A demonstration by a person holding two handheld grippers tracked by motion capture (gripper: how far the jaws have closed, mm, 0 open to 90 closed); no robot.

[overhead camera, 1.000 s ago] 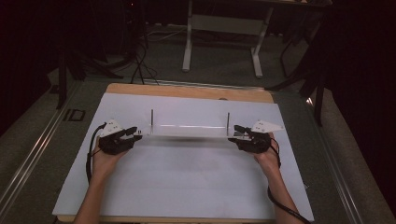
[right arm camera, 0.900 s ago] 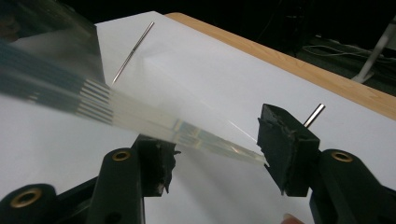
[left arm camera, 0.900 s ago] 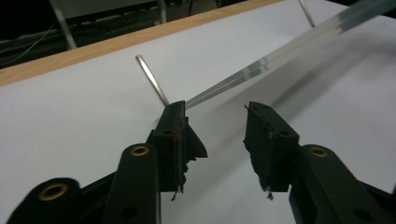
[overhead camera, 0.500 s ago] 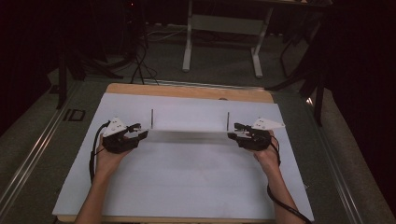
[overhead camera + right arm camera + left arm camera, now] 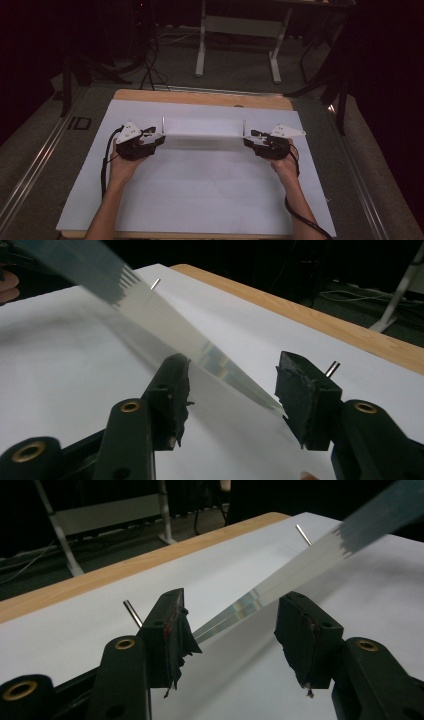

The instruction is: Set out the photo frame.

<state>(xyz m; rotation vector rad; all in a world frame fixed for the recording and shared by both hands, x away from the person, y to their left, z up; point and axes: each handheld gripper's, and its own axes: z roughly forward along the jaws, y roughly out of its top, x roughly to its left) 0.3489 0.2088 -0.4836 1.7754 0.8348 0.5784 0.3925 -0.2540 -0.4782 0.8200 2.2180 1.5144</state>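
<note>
White paper covers my table (image 5: 200, 200); the clear strip (image 5: 202, 135) lies against two upright pins (image 5: 163, 124), which locate it, its ends between the spread jaws of my left gripper (image 5: 159, 140), just opening, and right gripper (image 5: 248, 142).

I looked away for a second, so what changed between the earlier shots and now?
The left gripper has just been opening its fingers off the clear strip, which lies between them ungripped. The right gripper stays open at the strip's other end; both pins stand as before.
</note>
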